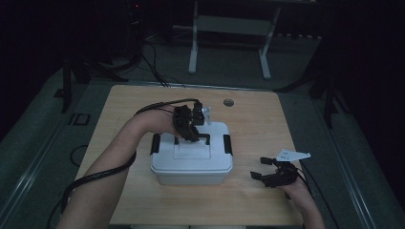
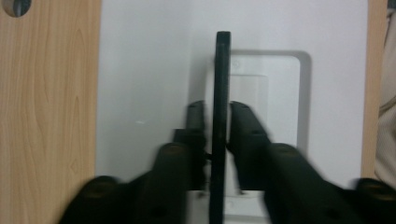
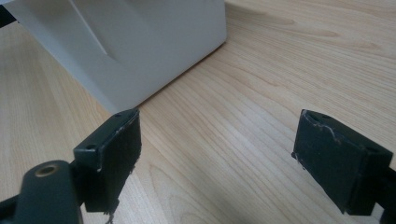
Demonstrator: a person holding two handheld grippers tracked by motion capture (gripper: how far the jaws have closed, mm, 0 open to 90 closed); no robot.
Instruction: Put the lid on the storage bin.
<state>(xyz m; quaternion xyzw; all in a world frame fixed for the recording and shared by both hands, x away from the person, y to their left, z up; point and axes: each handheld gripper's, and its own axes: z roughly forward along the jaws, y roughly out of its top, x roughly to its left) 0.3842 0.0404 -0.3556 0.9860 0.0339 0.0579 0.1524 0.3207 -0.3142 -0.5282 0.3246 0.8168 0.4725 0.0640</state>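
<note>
Left gripper at the box handle, right one parked.

Nearest me, my right gripper [image 1: 267, 168] rests on the table [image 1: 253, 119] with its 2 jaws spread wide, empty. Farther off, my left gripper [image 1: 192, 136] points down over the white box [image 1: 191, 164] mid-table, jaws straddling its raised black handle [image 2: 220, 93], slightly slack.

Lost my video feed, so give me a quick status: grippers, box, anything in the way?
Left gripper over the white box, jaws either side of its raised black handle, small gaps showing. Right gripper open, low over the table beside the box. Nothing in the way.
</note>
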